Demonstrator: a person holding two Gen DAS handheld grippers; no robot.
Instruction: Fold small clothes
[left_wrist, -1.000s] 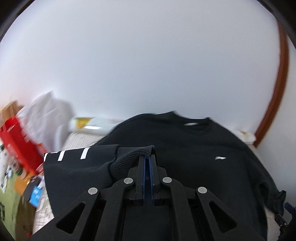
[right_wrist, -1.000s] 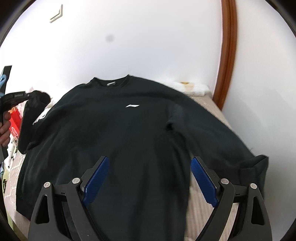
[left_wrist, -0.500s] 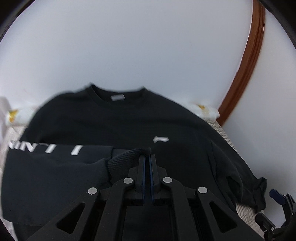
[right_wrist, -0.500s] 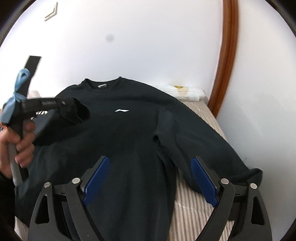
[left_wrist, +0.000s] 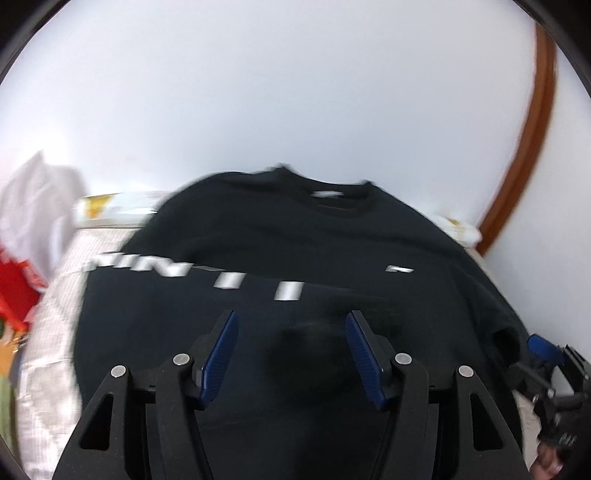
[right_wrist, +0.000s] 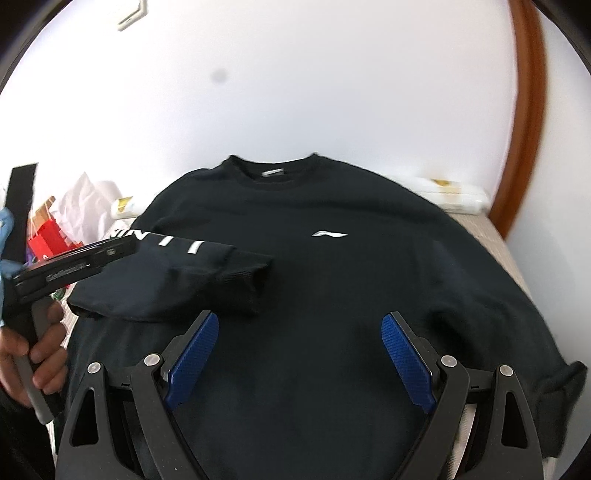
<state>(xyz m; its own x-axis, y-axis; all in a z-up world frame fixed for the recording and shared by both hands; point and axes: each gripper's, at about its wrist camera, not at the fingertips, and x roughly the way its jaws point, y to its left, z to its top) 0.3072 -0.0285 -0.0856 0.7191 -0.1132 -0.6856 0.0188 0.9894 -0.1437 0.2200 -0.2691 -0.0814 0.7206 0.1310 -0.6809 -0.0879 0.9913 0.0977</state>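
Across the striped bed (right_wrist: 491, 236), from the far wall to the near edge, lies the black sweatshirt (right_wrist: 332, 288) face up, its collar far and its hem near. Its left sleeve (right_wrist: 177, 280) is folded over the chest with the ribbed cuff (right_wrist: 255, 280) near the middle, while the right sleeve (right_wrist: 546, 373) trails out to the right edge of the bed. The left gripper (left_wrist: 291, 350) has just been opening; its jaws stand apart with the cuff lying loose between them, pressed by neither pad. The right gripper (right_wrist: 299, 358) hovers above the lower front, jaws wide and empty. I'd say the biggest risk is the whole garment sliding or bunching if the right sleeve is yanked across too fast, since nothing pins the body down. Next, the folded sleeve sits at a slant rather than square, so the later folds could come out lopsided. Smaller still, a pad of the left gripper might snag the ribbed cuff on withdrawal and drag the sleeve back off. The left view is blurred, so the cuff's exact lie is hard to judge.
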